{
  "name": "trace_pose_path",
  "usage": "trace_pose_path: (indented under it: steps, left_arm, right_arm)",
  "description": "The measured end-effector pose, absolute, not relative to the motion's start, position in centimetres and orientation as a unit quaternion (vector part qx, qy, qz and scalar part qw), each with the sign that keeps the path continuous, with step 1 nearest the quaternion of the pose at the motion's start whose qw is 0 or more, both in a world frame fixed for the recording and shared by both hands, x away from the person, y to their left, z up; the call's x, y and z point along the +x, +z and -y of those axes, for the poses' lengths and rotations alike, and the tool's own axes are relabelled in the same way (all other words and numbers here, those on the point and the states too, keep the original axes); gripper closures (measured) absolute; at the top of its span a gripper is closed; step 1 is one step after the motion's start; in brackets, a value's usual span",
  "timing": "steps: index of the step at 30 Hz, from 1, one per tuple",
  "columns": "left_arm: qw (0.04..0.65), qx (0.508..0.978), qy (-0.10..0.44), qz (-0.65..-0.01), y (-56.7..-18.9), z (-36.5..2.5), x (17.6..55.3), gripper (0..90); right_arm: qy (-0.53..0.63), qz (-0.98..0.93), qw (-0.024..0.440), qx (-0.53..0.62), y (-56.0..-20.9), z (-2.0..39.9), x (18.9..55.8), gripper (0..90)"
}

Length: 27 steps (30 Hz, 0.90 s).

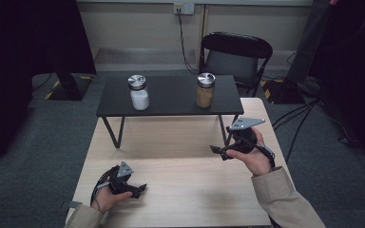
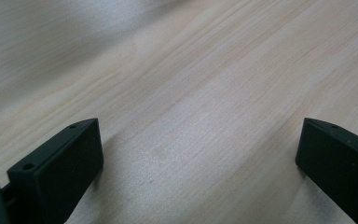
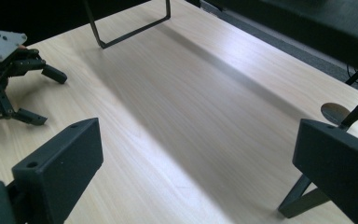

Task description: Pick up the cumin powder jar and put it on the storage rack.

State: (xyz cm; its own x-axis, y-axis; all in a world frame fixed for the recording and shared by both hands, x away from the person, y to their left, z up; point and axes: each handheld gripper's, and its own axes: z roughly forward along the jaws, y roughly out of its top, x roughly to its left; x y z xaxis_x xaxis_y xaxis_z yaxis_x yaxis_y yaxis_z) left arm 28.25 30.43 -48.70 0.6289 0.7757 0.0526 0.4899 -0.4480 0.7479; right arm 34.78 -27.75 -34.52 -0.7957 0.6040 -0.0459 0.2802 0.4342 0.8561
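On the black shelf (image 1: 171, 97) at the far side of the wooden table (image 1: 180, 185), two glass jars stand upright, each closed by a round silver lid. The left jar (image 1: 138, 92) holds a white powder that fills its lower part. The right jar (image 1: 205, 90) holds a tan, sandy powder filling most of its body. The two stand well apart, and both are well away from the hands.

Nearest the person, at the left, the left gripper (image 1: 140, 189) lies low on the table in the left hand (image 1: 108, 197), its long axis running roughly across the table with the jaws pointing right. Its jaws stand wide apart and hold nothing. To the right and farther forward, the right gripper (image 1: 217, 150) is held above the table in the right hand (image 1: 254, 156), just in front of the shelf's right leg; its jaws point left, spread apart and empty.

The left gripper view gives bare wood grain between its two black jaws, close to the surface. The right gripper view looks across the table to the left gripper (image 3: 14, 88) with its grey plate, the shelf's wire legs, and a small round mark on the wood that the high view leaves too small to make out.
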Motion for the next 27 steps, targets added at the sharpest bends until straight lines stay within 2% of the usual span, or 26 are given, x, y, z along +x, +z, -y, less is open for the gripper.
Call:
trace_pose_path:
  steps: [27]
  left_arm:
    - [0.358, 0.829, 0.199, -0.381, -48.6, -30.4, 28.3, 0.0]
  right_arm:
    - [0.44, -0.834, 0.179, 0.282, -39.8, 29.0, 32.4, 0.8]
